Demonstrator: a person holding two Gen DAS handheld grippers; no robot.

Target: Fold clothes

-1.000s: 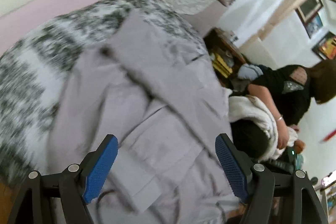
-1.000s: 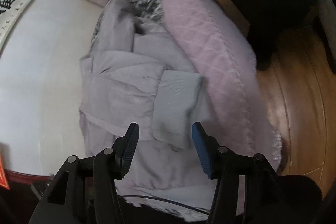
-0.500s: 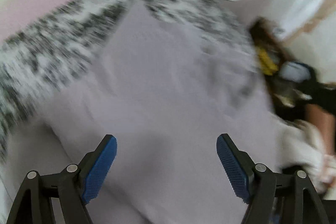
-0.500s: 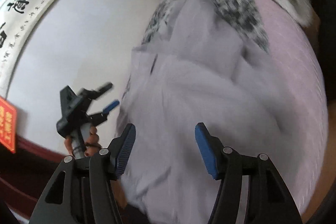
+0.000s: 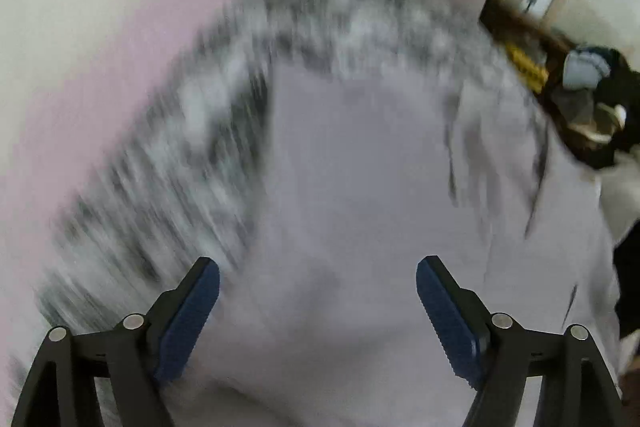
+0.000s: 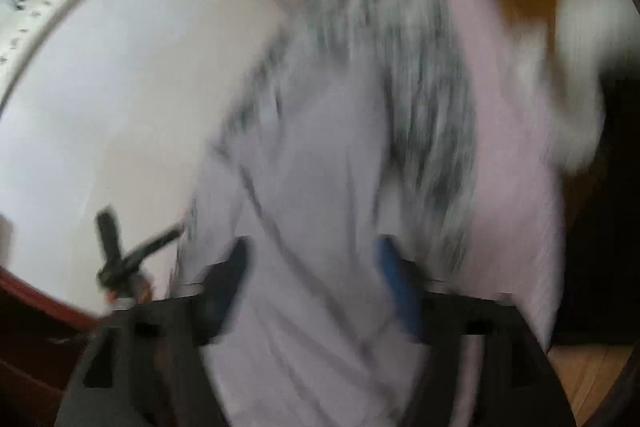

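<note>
Both tools are moving off the lilac garment [image 5: 360, 187], which is lying spread on the bed [image 5: 100, 87] where earlier it was bunched. Left tool [image 5: 318, 303] and right tool [image 6: 312, 283] are gaping, jaws having just been opening, gripping nothing; further folds appear outstanding.

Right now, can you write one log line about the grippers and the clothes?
left gripper: open, holds nothing | right gripper: just opened, holds nothing | lilac garment: spread on speckled blanket
</note>
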